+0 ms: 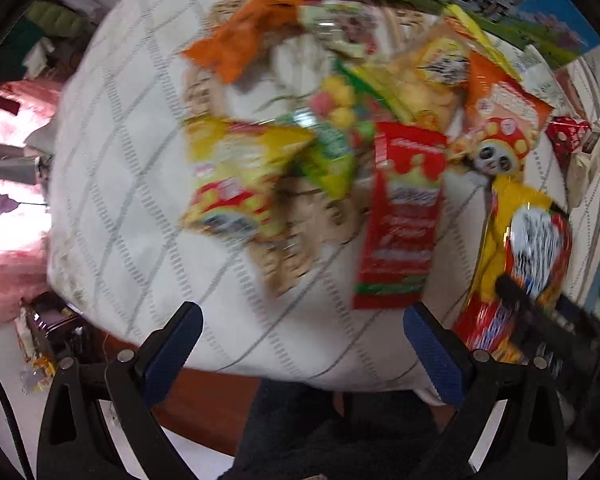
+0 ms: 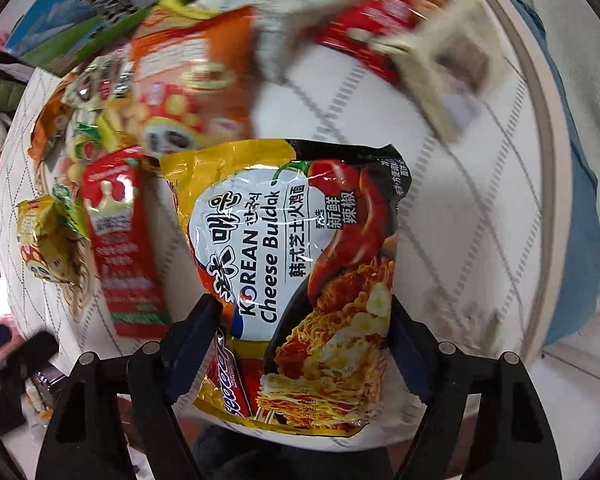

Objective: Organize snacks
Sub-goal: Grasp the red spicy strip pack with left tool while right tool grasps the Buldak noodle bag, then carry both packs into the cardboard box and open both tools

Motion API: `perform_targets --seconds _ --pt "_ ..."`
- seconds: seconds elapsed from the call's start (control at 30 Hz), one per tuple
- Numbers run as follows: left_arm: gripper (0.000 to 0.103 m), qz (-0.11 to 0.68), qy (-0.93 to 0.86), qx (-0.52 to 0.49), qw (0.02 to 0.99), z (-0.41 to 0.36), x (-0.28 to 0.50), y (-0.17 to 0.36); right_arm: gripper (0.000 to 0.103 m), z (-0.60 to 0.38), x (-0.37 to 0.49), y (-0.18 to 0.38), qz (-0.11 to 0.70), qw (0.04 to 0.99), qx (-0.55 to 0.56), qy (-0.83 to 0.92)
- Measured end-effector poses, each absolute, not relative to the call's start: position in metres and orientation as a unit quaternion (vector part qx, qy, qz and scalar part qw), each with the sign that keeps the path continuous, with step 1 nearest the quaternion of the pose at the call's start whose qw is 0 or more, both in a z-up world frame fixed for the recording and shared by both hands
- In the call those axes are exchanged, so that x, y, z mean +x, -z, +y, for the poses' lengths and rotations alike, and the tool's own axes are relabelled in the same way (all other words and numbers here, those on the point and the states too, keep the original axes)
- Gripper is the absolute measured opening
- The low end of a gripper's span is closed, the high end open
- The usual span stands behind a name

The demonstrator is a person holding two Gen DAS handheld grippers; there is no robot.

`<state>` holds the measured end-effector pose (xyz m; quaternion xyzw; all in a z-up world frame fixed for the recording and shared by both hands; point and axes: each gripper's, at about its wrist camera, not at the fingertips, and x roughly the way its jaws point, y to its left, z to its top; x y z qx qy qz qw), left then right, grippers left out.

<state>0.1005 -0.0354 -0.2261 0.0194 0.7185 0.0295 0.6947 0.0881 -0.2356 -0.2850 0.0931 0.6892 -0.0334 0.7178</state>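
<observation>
While the yellow-and-black plastic Cheese Buldak noodle packet [image 2: 300,248] is flanked by the right gripper [image 2: 304,336], pad contact can't be told; left gripper [image 1: 304,344] is spread wide, empty, over white quilted cloth [image 1: 140,200].

My left gripper [image 1: 302,344] is built from matte black plastic: two arms that widen toward the camera, each with a long slot cut through it and round silver pivot screws [image 1: 125,356] at the joints. Its fingers carry dark blue pads [image 1: 434,354] with a fine knurled texture. My right gripper [image 2: 300,340] is the same make, black slotted arms, silver screw heads [image 2: 445,347], blue textured pads [image 2: 184,350] on the inner faces. A thin black cable [image 1: 4,408] curves along the left edge of the left wrist view. Below me, dark, fuzzy clothing [image 1: 320,432] shows.
</observation>
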Motion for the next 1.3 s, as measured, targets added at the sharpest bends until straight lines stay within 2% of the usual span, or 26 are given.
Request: perform_targets --seconds 0.13,0.2,0.27,0.33,0.43,0.67,0.9,0.97,1.2,1.3 --pt "0.102 0.73 -0.001 0.026 0.682 -0.064 0.122 0.251 0.084 -0.251 0.081 0.291 0.693 0.712 0.106 0.033" --pt "0.095 0.737 0.013 0.034 0.675 -0.077 0.129 0.264 0.085 -0.254 0.079 0.295 0.697 0.708 0.113 0.028" --pt "0.074 0.742 0.024 0.042 0.668 -0.087 0.134 0.277 0.085 -0.257 0.082 0.3 0.696 0.709 0.112 0.027" --pt "0.06 0.746 0.033 0.04 0.664 -0.092 0.135 0.286 0.086 -0.256 0.083 0.3 0.696 0.71 0.108 0.025" --pt "0.052 0.735 0.037 0.038 0.676 -0.094 0.128 0.283 0.088 -0.248 0.081 0.3 0.697 0.708 0.109 0.025" --pt "0.054 0.741 0.043 0.034 0.67 -0.073 0.072 0.271 0.088 -0.23 0.095 0.314 0.713 0.696 0.086 0.031" --pt "0.053 0.741 0.052 0.041 0.668 -0.071 0.059 0.287 0.087 -0.209 0.097 0.339 0.718 0.691 0.068 0.052" --pt "0.046 0.73 0.058 0.039 0.679 -0.065 0.062 0.271 0.085 -0.205 0.095 0.339 0.714 0.695 0.065 0.059" --pt "0.043 0.711 0.085 0.001 0.698 -0.03 0.05 0.222 0.084 -0.196 0.068 0.307 0.679 0.726 0.082 0.07" --pt "0.043 0.694 0.107 -0.008 0.712 -0.016 0.044 0.184 0.084 -0.192 0.06 0.284 0.657 0.745 0.09 0.066"
